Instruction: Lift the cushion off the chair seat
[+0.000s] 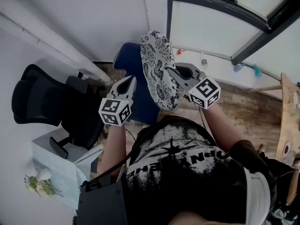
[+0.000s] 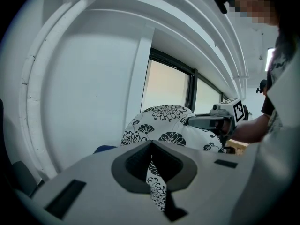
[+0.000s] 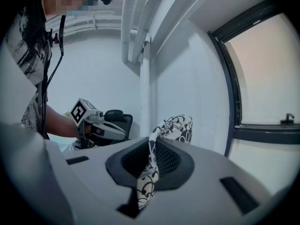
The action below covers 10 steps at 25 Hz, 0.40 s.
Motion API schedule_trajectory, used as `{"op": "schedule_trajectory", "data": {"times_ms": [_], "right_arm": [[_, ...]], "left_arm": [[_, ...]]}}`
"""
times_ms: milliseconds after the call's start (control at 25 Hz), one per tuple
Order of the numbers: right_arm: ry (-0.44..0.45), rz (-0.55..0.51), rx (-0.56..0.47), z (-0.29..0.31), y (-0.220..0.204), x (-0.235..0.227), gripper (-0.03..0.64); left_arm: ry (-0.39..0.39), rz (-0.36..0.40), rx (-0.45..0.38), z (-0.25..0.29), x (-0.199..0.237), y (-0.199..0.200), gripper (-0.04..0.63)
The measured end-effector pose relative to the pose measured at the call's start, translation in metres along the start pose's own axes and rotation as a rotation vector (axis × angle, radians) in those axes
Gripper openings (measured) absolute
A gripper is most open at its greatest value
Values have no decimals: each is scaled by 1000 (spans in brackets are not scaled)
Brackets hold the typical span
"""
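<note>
A white cushion with a black flower print [image 1: 157, 69] hangs on edge in the air above the blue chair seat [image 1: 138, 100]. My left gripper [image 1: 132, 80] is shut on the cushion's left edge. A strip of the printed cloth [image 2: 155, 184] shows pinched between its jaws, and the cushion's bulk [image 2: 164, 125] rises beyond them. My right gripper [image 1: 170, 71] is shut on the opposite edge, with cloth [image 3: 149, 172] caught between its jaws and the cushion [image 3: 179, 127] standing past them. Each gripper sees the other: the right gripper [image 2: 206, 122] and the left gripper [image 3: 101, 128].
A black office chair [image 1: 42, 102] stands at the left, beside a white box with flowers [image 1: 51, 165]. A large window [image 1: 215, 27] fills the wall behind the blue chair. A wooden table edge [image 1: 287, 121] is at the far right, over a wood floor [image 1: 243, 107].
</note>
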State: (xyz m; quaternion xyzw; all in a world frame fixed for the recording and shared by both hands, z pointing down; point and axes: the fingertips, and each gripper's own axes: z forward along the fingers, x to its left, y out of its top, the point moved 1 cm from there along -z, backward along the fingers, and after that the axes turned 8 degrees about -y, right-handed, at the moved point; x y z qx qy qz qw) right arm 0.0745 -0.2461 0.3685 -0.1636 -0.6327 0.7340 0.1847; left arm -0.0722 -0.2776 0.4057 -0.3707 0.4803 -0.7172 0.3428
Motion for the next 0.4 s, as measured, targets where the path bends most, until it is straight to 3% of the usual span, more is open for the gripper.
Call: {"op": "schedule_trajectory", "data": {"times_ms": [400], "right_arm": [[-6, 15, -6, -11, -1, 5, 31]], "left_arm": [[-18, 9, 14, -4, -11, 0, 14]]}}
